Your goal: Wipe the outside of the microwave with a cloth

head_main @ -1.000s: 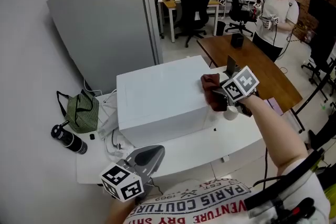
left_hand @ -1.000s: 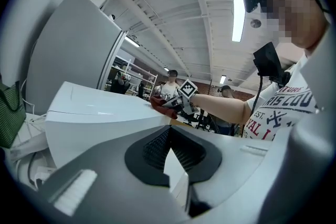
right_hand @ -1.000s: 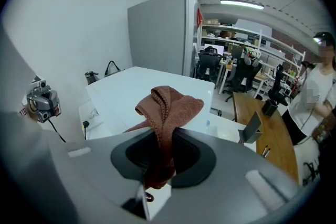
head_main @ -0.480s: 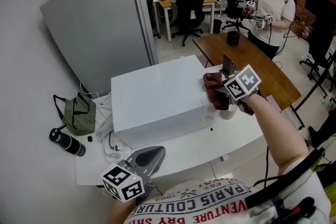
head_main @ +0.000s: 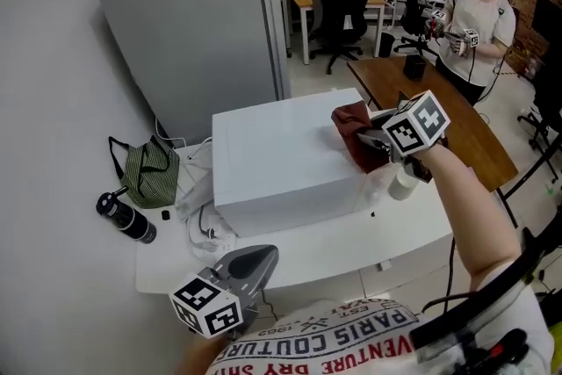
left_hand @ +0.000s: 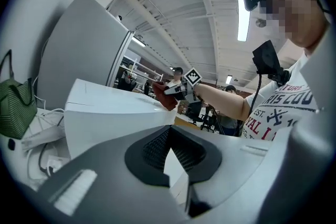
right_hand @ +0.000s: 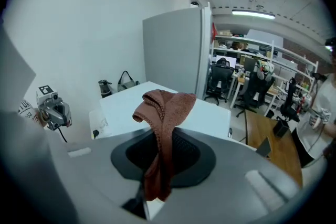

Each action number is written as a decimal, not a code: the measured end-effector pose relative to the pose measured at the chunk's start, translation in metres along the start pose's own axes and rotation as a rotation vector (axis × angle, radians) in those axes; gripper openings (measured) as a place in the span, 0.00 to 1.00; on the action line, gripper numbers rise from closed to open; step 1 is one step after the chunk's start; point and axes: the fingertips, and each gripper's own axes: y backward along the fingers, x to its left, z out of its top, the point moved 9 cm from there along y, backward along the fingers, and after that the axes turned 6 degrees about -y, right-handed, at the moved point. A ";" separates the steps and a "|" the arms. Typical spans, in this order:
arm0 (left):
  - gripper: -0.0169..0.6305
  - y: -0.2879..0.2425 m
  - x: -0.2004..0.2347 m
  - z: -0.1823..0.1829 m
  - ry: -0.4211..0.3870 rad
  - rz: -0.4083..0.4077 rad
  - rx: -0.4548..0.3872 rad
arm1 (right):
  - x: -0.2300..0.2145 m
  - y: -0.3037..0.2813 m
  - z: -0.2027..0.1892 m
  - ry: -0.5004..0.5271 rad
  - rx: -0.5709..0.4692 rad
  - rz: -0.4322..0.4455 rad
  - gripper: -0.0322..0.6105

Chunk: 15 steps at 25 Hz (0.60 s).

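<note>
Head view — right gripper [head_main: 372, 141] holds cloth [head_main: 350, 124] at microwave [head_main: 272, 164] — right edge

Left hand-held gripper [left_hand: 169, 159], jaws together, faces the microwave [left_hand: 105, 113]; cloth [left_hand: 164, 100] at its far corner

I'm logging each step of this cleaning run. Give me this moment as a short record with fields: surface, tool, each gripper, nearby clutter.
surface: white box-shaped microwave on a white table
tool: reddish-brown terry cloth, at the microwave's top right edge
right gripper: shut on the cloth, which hangs between its jaws
left gripper: shut, empty, low at the table's near edge, apart from the microwave
clutter: green striped bag and black bottle, both left of the microwave
</note>
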 end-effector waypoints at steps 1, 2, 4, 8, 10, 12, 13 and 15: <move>0.03 0.008 0.002 0.000 0.002 0.017 -0.004 | 0.010 -0.006 0.010 0.023 -0.008 0.018 0.13; 0.04 0.016 0.004 -0.001 0.005 0.038 -0.008 | 0.021 -0.014 0.020 0.049 -0.013 0.035 0.13; 0.04 0.035 0.008 -0.002 0.014 0.087 -0.021 | 0.044 -0.033 0.040 0.106 -0.015 0.070 0.13; 0.04 0.078 0.013 -0.009 0.037 0.207 -0.045 | 0.094 -0.084 0.077 0.196 -0.010 0.182 0.13; 0.04 0.097 0.018 -0.013 0.049 0.251 -0.058 | 0.118 -0.106 0.091 0.224 -0.005 0.225 0.13; 0.04 0.116 0.022 -0.016 0.061 0.299 -0.067 | 0.141 -0.128 0.104 0.255 0.003 0.266 0.13; 0.04 0.126 0.022 -0.018 0.066 0.328 -0.069 | 0.153 -0.139 0.110 0.271 0.008 0.286 0.13; 0.04 0.144 0.023 -0.022 0.079 0.383 -0.077 | 0.173 -0.161 0.120 0.294 0.017 0.322 0.13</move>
